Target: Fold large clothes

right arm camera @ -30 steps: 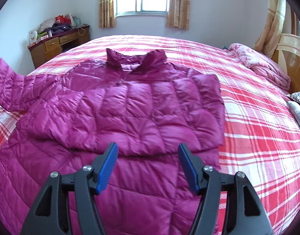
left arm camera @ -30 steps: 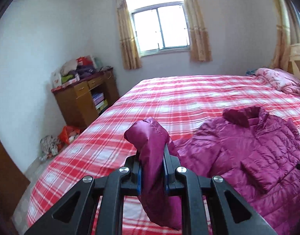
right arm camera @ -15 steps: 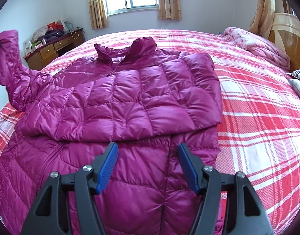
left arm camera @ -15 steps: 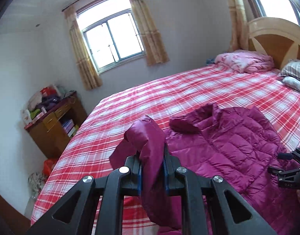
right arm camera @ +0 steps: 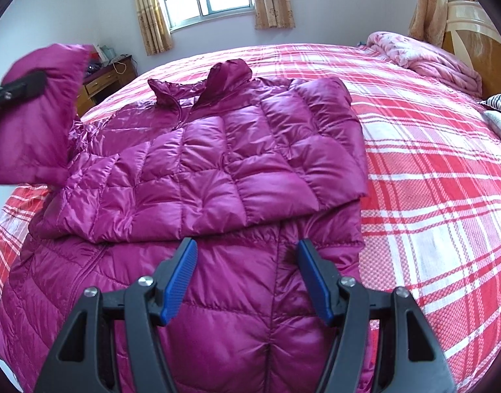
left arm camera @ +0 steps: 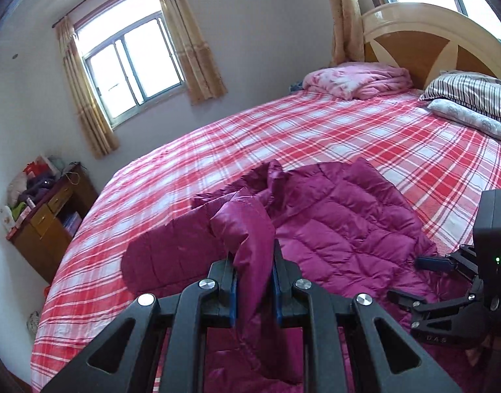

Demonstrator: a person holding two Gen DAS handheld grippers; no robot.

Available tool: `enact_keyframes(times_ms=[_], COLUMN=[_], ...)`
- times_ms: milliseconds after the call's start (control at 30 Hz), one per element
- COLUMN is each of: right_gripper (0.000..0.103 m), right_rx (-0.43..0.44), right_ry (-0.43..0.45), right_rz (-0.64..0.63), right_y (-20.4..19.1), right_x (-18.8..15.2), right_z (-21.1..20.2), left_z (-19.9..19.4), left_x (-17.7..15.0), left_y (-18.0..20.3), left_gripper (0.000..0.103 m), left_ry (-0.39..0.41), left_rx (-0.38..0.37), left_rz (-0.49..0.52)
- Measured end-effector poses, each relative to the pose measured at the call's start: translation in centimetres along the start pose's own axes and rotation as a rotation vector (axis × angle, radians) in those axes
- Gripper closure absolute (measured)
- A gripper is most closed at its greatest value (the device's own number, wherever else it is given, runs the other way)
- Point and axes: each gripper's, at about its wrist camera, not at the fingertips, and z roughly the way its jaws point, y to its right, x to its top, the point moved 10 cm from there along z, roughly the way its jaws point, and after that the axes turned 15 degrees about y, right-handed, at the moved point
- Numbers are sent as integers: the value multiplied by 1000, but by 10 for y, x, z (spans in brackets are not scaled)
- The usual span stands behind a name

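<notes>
Left wrist view shows your left gripper (left arm camera: 253,281) clamped tight on the jacket's sleeve (left arm camera: 247,229), which is lifted off the bed (left arm camera: 315,131) above the jacket's left edge. Your right gripper (right arm camera: 247,278) hovers over the jacket's lower front with its jaws wide apart and nothing between them. Your magenta quilted jacket (right arm camera: 217,163) lies flat on the plaid bed, its other sleeve folded across its chest.

The jacket's (right arm camera: 217,163) hem runs off the frame's bottom edge; desk clutter (left arm camera: 27,186) is indistinct.
</notes>
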Motion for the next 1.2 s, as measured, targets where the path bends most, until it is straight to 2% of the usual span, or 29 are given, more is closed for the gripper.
enact_keyframes(times_ms=[133, 233, 333, 367, 400, 433, 467, 500, 600, 733, 833, 900, 1000, 1100, 1133, 1167, 1200], right_gripper=[36, 36, 35, 35, 34, 34, 33, 33, 32, 32, 32, 32, 32, 32, 36, 46, 78], right_rx=[-4, -2, 0, 1, 1, 3, 4, 5, 7, 9, 10, 63, 117, 159, 169, 182, 193], right_ry=[2, -1, -2, -3, -4, -5, -5, -5, -5, 24, 69, 77, 59, 4, -25, -67, -99], right_rz=[7, 11, 11, 11, 10, 9, 9, 9, 10, 30, 71, 106, 110, 91, 87, 84, 83], right_y=[1, 1, 1, 0, 0, 0, -1, -1, -1, 1, 3, -7, -27, -45, -49, -53, -54], right_x=[0, -1, -1, -1, -1, -1, -1, -1, -1, 3, 15, 27, 39, 39, 35, 27, 21], right_z=[0, 1, 2, 2, 3, 3, 3, 3, 4, -2, -14, -17, -8, 15, 23, 32, 37], left_z=[12, 20, 27, 28, 27, 26, 23, 18, 8, 5, 9, 13, 21, 27, 26, 24, 22], left_x=[-5, -12, -18, -19, -20, -19, -17, -14, -10, -27, -59, -81, -104, -120, -122, -124, -126], left_y=[23, 29, 34, 34, 36, 36, 35, 32, 23, -1, -27, -41, -55, -63, -64, -67, -69], left_gripper=[87, 87, 79, 71, 57, 49, 31, 19, 17, 17, 17, 17, 17, 17, 17, 17, 17], left_ry=[-11, -15, -18, -16, -10, 1, 20, 49, 93, 69, 2, -40, -86, -119, -122, -120, -119], left_rx=[-35, -25, -42, -47, -48, -43, -37, -26, -26, 16, 66, 80, 105, 113, 110, 109, 108], left_rz=[4, -1, -21, -26, -30, -32, -35, -42, -70, -101, -125, -151, -188, -248, -264, -275, -280])
